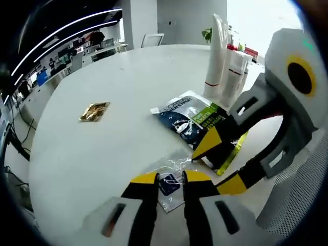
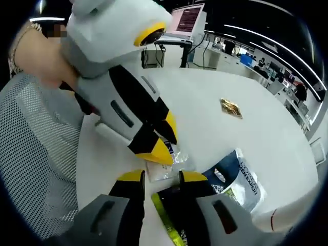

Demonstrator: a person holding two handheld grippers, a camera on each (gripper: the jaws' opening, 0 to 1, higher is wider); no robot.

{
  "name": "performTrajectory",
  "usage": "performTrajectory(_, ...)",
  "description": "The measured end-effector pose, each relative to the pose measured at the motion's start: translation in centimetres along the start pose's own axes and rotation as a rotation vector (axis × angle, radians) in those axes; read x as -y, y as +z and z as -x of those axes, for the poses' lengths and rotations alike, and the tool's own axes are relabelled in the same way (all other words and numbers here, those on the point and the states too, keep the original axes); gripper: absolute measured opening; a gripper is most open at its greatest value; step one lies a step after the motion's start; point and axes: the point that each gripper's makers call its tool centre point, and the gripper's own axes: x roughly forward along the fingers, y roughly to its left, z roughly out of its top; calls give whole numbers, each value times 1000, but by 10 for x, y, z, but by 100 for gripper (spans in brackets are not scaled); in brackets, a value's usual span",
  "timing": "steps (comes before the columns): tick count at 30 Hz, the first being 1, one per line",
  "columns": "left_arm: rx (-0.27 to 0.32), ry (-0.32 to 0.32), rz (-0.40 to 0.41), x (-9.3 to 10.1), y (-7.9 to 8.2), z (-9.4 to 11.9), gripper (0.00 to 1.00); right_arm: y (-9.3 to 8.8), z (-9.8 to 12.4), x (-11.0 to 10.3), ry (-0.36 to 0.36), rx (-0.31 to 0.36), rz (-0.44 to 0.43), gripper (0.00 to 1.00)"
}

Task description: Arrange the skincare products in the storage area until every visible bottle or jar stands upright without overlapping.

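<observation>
My left gripper point(image 1: 170, 178) stands open low over the white table, its jaws on either side of a small clear sachet point(image 1: 169, 185) with a dark blue label. My right gripper point(image 1: 223, 161) comes in from the right, open, its jaws straddling the green edge of a blue, white and green refill pack point(image 1: 187, 117) lying flat. Two white tubes point(image 1: 218, 56) stand upright behind the pack. In the right gripper view my right gripper point(image 2: 161, 177) is open just short of the clear sachet point(image 2: 165, 166), where the left gripper point(image 2: 161, 142) points down.
A gold foil sachet point(image 1: 95, 111) lies alone on the round white table point(image 1: 118, 77), also seen in the right gripper view as the gold sachet point(image 2: 230, 107). A mesh chair back point(image 2: 36, 154) and a person's arm point(image 2: 43, 61) are close on the left. Desks and screens stand beyond.
</observation>
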Motion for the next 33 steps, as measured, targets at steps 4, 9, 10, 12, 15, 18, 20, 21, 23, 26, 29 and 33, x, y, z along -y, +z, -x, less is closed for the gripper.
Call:
performTrajectory(4, -4, -1, 3, -1, 0, 0, 20, -1, -2, 3, -2, 0, -18, 26)
performTrajectory(9, -6, -3, 7, 0, 0, 0, 20, -3, 0, 6, -1, -14, -11, 29)
performTrajectory(10, -8, -3, 9, 0, 0, 0, 20, -4, 1, 5, -1, -14, -10, 28)
performTrajectory(12, -11, -5, 10, 0, 0, 0, 20, -4, 3, 4, -3, -13, -5, 28)
performTrajectory(15, -12, -8, 8, 0, 0, -1, 20, -3, 1, 5, -2, -15, -5, 27)
performTrajectory(18, -15, -11, 7, 1, -1, 0, 20, -3, 1, 6, -3, -16, 1, 28)
performTrajectory(20, -16, -13, 7, 1, -1, -1, 20, -4, 0, 8, -5, -18, 3, 28)
performTrajectory(21, -16, -13, 7, 1, -1, -1, 20, -4, 0, 8, -6, -18, 2, 28)
performTrajectory(23, -14, -13, 10, 1, -1, 0, 20, -4, 0, 8, -9, -19, 3, 28)
performTrajectory(26, -15, -14, 12, 1, -1, 1, 20, -1, 1, 6, -5, -8, 8, 28)
performTrajectory(29, -18, -12, 5, 1, -1, 2, 20, 2, 3, 5, -8, 4, 2, 29)
performTrajectory(33, -18, -14, 3, 3, -1, 2, 21, 6, 6, 8, -19, 16, -9, 29)
